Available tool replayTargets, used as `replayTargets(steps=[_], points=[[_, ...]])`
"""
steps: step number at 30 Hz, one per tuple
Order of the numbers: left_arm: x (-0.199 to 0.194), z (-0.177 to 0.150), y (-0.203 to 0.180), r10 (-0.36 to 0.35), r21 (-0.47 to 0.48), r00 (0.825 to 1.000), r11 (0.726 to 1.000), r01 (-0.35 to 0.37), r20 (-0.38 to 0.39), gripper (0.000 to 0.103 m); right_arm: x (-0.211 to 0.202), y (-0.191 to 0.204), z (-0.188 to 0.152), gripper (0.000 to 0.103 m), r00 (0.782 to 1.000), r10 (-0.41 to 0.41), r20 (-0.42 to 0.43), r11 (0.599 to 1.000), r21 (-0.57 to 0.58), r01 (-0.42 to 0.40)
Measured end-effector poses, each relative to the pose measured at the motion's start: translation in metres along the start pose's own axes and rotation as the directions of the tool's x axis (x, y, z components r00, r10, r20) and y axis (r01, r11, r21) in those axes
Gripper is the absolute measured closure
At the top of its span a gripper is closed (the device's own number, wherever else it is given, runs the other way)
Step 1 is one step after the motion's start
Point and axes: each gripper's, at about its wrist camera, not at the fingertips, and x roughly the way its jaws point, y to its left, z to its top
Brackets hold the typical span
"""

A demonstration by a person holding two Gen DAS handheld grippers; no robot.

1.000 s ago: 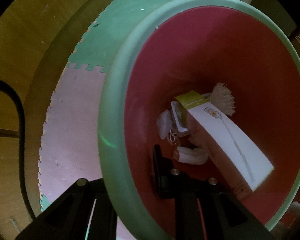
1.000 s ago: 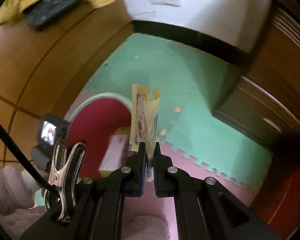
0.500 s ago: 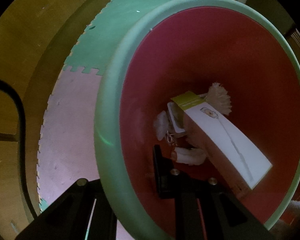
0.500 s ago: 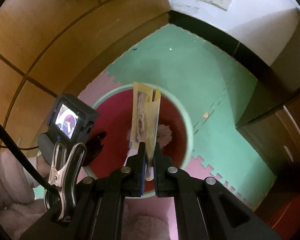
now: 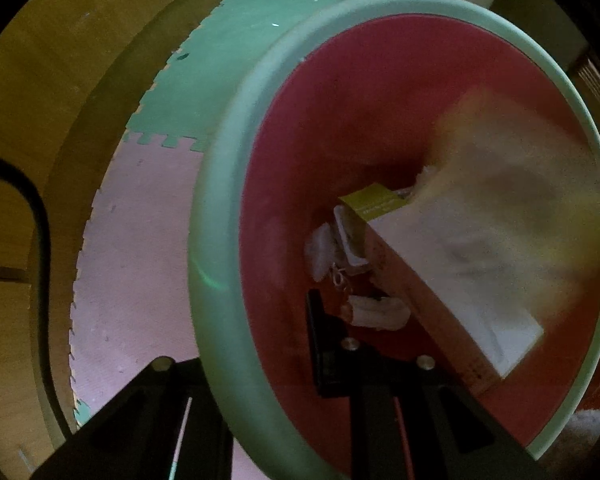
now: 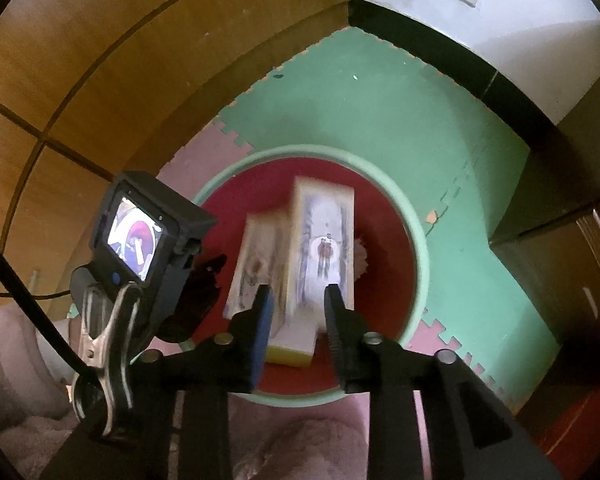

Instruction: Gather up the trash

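- As my right gripper (image 6: 295, 312) hangs over the bin (image 6: 418, 240), its jaws are opening and nothing is pinched between them; the yellow-edged wrapper (image 6: 324, 248) is loose below them, blurred, dropping into the red inside.
- In the left wrist view the same wrapper (image 5: 512, 184) is a pale smear over the long white carton (image 5: 452, 276) that leans inside the bin.
- My left gripper (image 5: 259, 360) is clenched on the bin's green rim (image 5: 215, 216), one finger outside and one inside the wall, and holds it tilted.
- I judge this the release step: one piece of trash is going in.
- Crumpled tissues (image 5: 376, 312) and a small white packet (image 5: 350, 240) already lie at the bottom.
- Next, I should lift the right gripper clear of the rim, jaws apart, and look for more litter; the foam floor mat (image 6: 380, 112) around the bin shows only a small scrap (image 6: 432, 216).
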Motion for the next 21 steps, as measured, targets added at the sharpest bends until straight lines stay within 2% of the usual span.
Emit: replayTargets(steps=[2,5,7,12,17,21], points=[[-0.001,0.001,0.001,-0.013,-0.026,1.0,1.0,0.013,0.001,0.09,-0.008,-0.003,0.0,0.073,1.0,-0.016,0.013,1.0,-0.01,0.016],[-0.002,0.002,-0.002,-0.005,-0.021,1.0,1.0,0.005,0.001,0.09,-0.031,-0.016,-0.004,0.073,0.995,-0.059,0.075,0.998,0.011,0.058],[-0.002,0.002,-0.002,-0.002,-0.009,1.0,1.0,0.002,-0.002,0.09,-0.05,-0.029,-0.008,0.072,0.989,-0.089,0.117,0.995,0.064,0.082],[-0.001,0.001,-0.003,0.022,0.031,1.0,0.999,-0.021,-0.009,0.09,-0.105,-0.073,-0.029,0.072,0.957,-0.193,0.215,0.96,0.244,0.138],[0.0,0.002,-0.001,0.023,0.032,1.0,0.999,-0.022,-0.012,0.09,-0.161,-0.109,-0.056,0.072,0.903,-0.332,0.273,0.895,0.392,0.211],[0.0,0.002,-0.001,0.02,0.035,1.0,0.999,-0.02,-0.012,0.09,-0.206,-0.135,-0.083,0.072,0.84,-0.459,0.29,0.818,0.506,0.272]])
